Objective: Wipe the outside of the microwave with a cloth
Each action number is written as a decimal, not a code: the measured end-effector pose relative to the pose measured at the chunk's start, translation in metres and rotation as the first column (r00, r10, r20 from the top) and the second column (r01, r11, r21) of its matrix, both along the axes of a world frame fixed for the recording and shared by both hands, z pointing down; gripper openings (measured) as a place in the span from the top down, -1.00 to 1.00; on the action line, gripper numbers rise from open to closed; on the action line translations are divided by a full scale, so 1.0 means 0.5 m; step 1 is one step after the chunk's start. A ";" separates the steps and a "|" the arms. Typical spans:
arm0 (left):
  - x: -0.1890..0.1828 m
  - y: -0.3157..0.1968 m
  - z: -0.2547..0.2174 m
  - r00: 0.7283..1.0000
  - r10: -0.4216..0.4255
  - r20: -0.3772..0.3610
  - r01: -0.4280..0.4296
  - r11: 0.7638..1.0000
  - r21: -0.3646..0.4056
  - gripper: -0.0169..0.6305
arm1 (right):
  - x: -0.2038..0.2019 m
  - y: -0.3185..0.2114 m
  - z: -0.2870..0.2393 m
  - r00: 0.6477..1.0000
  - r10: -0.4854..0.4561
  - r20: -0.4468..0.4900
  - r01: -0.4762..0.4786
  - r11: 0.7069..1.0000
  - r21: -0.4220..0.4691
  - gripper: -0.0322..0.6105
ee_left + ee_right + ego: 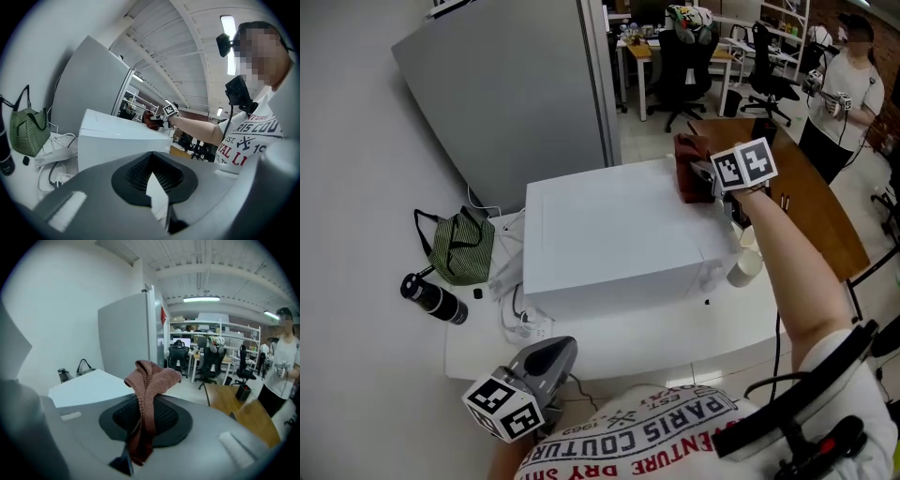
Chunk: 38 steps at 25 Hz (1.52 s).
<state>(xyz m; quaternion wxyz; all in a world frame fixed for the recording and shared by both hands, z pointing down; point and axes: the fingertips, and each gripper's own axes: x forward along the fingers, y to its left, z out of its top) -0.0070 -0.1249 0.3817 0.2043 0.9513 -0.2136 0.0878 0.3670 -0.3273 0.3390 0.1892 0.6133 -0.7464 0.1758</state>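
Observation:
A white microwave (619,239) stands on a white table (656,342); the left gripper view shows it too (112,140). My right gripper (701,180) is shut on a reddish-brown cloth (685,164) at the far right corner of the microwave's top. In the right gripper view the cloth (150,380) bunches up out of the closed jaws, with the microwave top (89,387) to the left. My left gripper (551,356) hangs low near my body, in front of the table's near edge. Its jaws look shut, with nothing between them (154,180).
A green striped bag (461,246), a black bottle (436,300) and cables with a power strip (520,319) lie left of the microwave. A white cup (745,267) stands at its right. Behind are a grey panel (516,84), a wooden table (811,197), office chairs and a person (848,89).

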 end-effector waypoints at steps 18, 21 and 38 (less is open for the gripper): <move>-0.159 0.093 -0.003 0.992 -0.125 -0.006 0.125 0.992 0.033 0.93 | -0.739 0.287 -0.088 0.829 -0.545 -0.121 0.530 0.699 0.479 0.73; -0.205 0.098 -0.002 0.987 -0.162 -0.002 0.162 0.986 0.026 0.93 | -0.819 0.297 -0.025 0.802 -0.585 -0.116 0.565 0.683 0.464 0.73; -0.345 0.119 0.047 0.973 -0.225 0.049 0.227 0.973 -0.031 0.93 | -0.879 0.226 0.230 0.881 -0.455 -0.126 0.468 0.805 0.364 0.74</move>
